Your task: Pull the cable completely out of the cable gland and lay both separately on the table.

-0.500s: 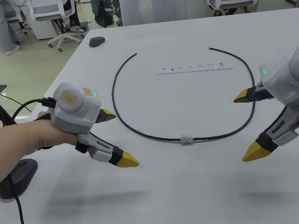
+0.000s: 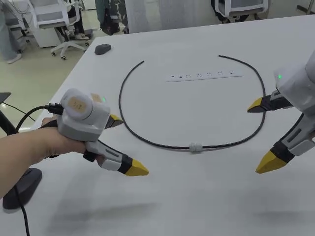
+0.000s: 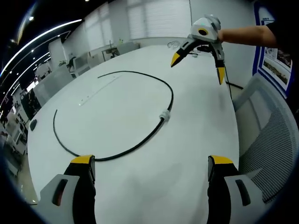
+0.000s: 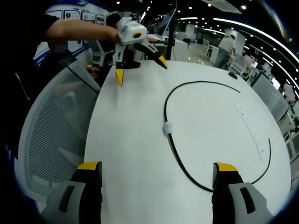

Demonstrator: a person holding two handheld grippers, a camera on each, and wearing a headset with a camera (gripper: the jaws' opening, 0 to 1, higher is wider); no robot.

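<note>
The black cable [image 2: 167, 145] lies on the white desk [image 2: 197, 196] in a broad U. Its two ends point toward the far edge and the bottom of the curve sits nearer the near edge. The pale cable gland [image 2: 195, 146] is at the bottom of that curve, with the cable threaded through it.

The left gripper [image 2: 125, 145] is held in a hand [image 2: 54, 142] by the desk's left edge. Its yellow-tipped jaws are spread wide with nothing in them, and the cable's left limb runs just beyond them. The right gripper [image 2: 261, 133] is toward the right edge, jaws equally wide and empty. One of its tips overlaps the cable's right limb in the head view, and I cannot tell whether it touches. The gland lies between the two grippers, apart from both.

A white power strip [image 2: 204, 75] lies inside the U toward the far edge. A dark mouse [image 2: 102, 48] rests near the far left corner.
</note>
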